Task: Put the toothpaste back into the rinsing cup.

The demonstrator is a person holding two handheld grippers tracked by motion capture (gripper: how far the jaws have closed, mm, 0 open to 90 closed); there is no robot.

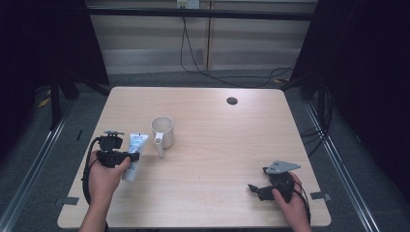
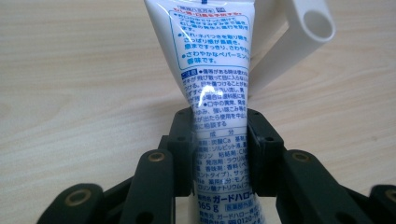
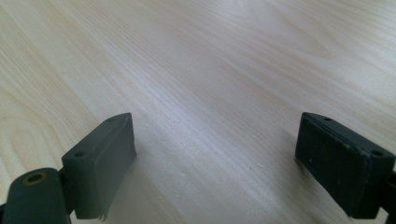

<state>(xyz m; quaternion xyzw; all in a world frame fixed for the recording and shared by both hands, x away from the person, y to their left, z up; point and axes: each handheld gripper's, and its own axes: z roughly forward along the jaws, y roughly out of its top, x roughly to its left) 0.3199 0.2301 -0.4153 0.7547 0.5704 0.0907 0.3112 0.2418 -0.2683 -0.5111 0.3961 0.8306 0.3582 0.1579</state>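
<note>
Left gripper [image 1: 126, 155] sits at about 8 o'clock on the desk [image 1: 217, 145], its fingers [image 2: 184, 140] clamped on a white toothpaste tube [image 1: 134, 155] printed with blue text. In the left gripper view the fingers pinch the tube [image 2: 217, 116] across its lower half, the plastic visibly squeezed narrow between the pads. Whether the tube's lower end touches the desk or hangs just above it cannot be told. A white mug [image 1: 163, 130] stands upright just beside the tube at its 2 o'clock, handle pointing toward the person; that handle [image 2: 294, 42] shows right behind the tube in the left gripper view. Right gripper [image 1: 261, 189] rests at about 4 o'clock on the desk, well apart from tube and mug, in the person's right hand [image 1: 290, 203]. Its fingers [image 3: 105, 163] stand wide apart with nothing but bare wood grain between them.
</note>
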